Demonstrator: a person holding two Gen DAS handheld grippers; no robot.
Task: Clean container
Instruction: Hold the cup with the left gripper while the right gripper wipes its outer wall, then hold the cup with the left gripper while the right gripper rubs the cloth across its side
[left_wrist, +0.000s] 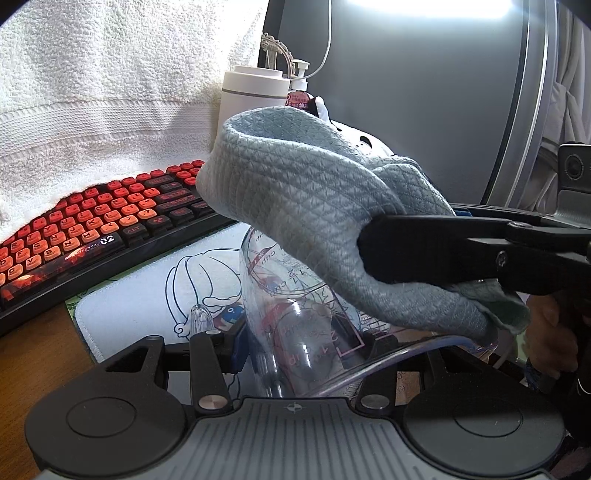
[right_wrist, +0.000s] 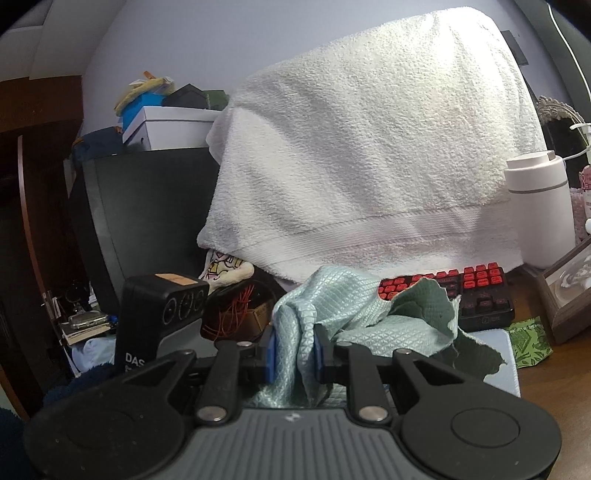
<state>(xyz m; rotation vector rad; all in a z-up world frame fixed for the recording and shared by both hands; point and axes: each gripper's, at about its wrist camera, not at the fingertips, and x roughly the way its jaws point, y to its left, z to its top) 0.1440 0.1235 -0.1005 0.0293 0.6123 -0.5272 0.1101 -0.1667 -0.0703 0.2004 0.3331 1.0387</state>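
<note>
Wooden desk (left_wrist: 33, 354) has a red-keyed keyboard (left_wrist: 88, 236) and a cartoon-print mouse pad (left_wrist: 147, 295) sitting on it.

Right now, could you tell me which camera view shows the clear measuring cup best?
The left wrist view: the measuring cup sits between the left gripper jaws, printed markings readable, under the blue cloth. The right wrist view shows none of it, only the cloth.

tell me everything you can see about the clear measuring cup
The measuring cup is transparent, plastic by its look, printed with red and dark cup markings. It is tipped, mouth toward the camera, and held in the left gripper, whose fingers clamp its wall. The blue-grey cloth, pinched by the right gripper, hangs over it, its lower fold against the rim. The cup looks empty.
</note>
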